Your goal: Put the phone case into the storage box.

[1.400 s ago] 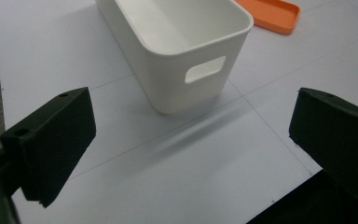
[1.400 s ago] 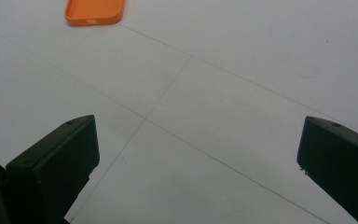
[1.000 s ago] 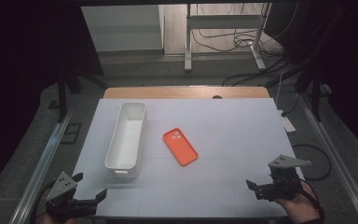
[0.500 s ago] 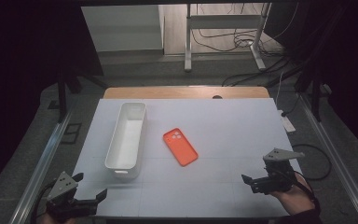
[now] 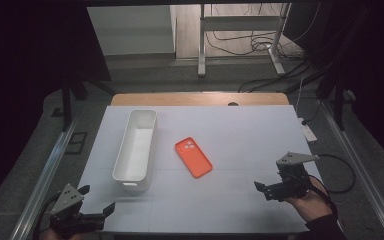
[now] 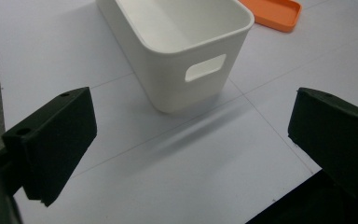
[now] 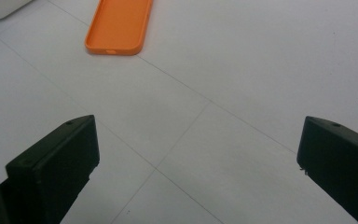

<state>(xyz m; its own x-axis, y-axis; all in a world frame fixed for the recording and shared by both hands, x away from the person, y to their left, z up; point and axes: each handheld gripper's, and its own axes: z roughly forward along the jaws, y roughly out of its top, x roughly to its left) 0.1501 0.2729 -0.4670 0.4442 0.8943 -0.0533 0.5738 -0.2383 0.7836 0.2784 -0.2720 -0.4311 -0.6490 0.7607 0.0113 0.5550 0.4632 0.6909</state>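
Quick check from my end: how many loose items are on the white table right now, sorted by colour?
White: 1, the bin, empty as far as its inside shows.
Orange: 1, the phone case, lying flat just beside the bin and apart from it.
Total: 2.
Both lie ahead of the left hand-held gripper and the right hand-held gripper, which are open and hold nothing.

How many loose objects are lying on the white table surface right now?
2: a white bin left of centre, lengthwise away from the person, and an orange phone case just right of it, apart. Nothing visible inside the bin.
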